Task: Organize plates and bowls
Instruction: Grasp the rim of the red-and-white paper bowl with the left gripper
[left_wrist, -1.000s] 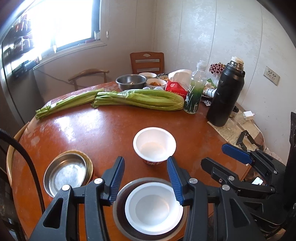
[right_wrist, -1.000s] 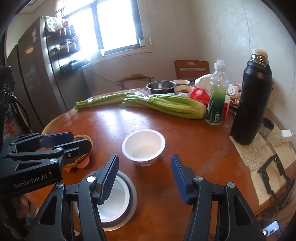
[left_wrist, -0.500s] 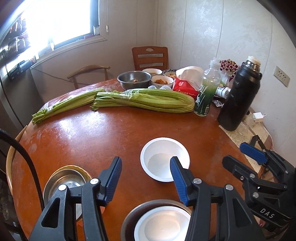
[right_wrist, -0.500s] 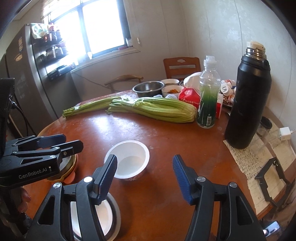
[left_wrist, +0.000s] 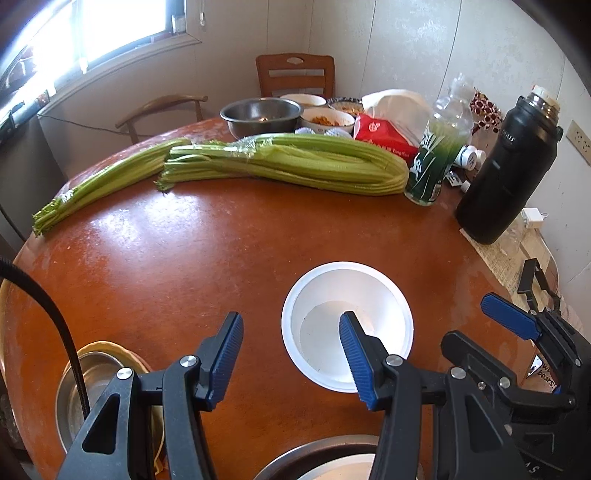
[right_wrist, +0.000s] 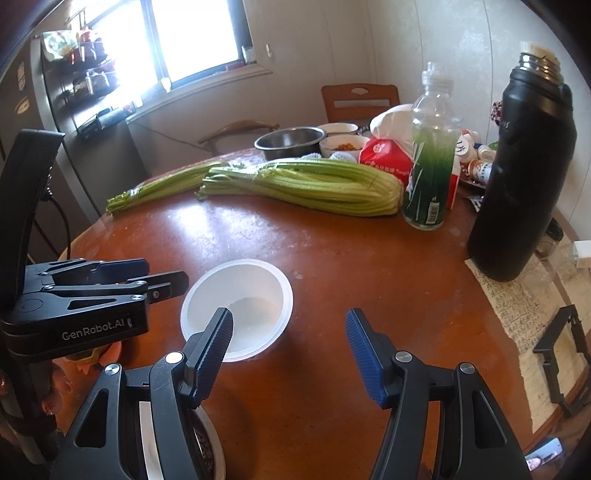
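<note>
A white bowl (left_wrist: 347, 317) stands empty on the round brown table (left_wrist: 192, 258); it also shows in the right wrist view (right_wrist: 243, 299). My left gripper (left_wrist: 291, 350) is open and empty, its right finger over the bowl's inside. My right gripper (right_wrist: 290, 350) is open and empty, its left finger over the bowl's near rim. A metal dish holding a white bowl (left_wrist: 332, 461) sits at the near edge below both grippers. A steel bowl on a yellow plate (left_wrist: 92, 384) is at the near left.
Two celery bundles (left_wrist: 280, 162) lie across the far table. A green bottle (left_wrist: 436, 158), a black thermos (left_wrist: 506, 173), a red tissue pack (left_wrist: 384, 136), a steel bowl (left_wrist: 260, 114) and food bowls crowd the far right. Papers and a black frame (right_wrist: 561, 347) lie at right.
Both grippers have moved forward over the table. The white bowl now sits close under their fingers, and the near dish has slid almost out of view at the bottom.
</note>
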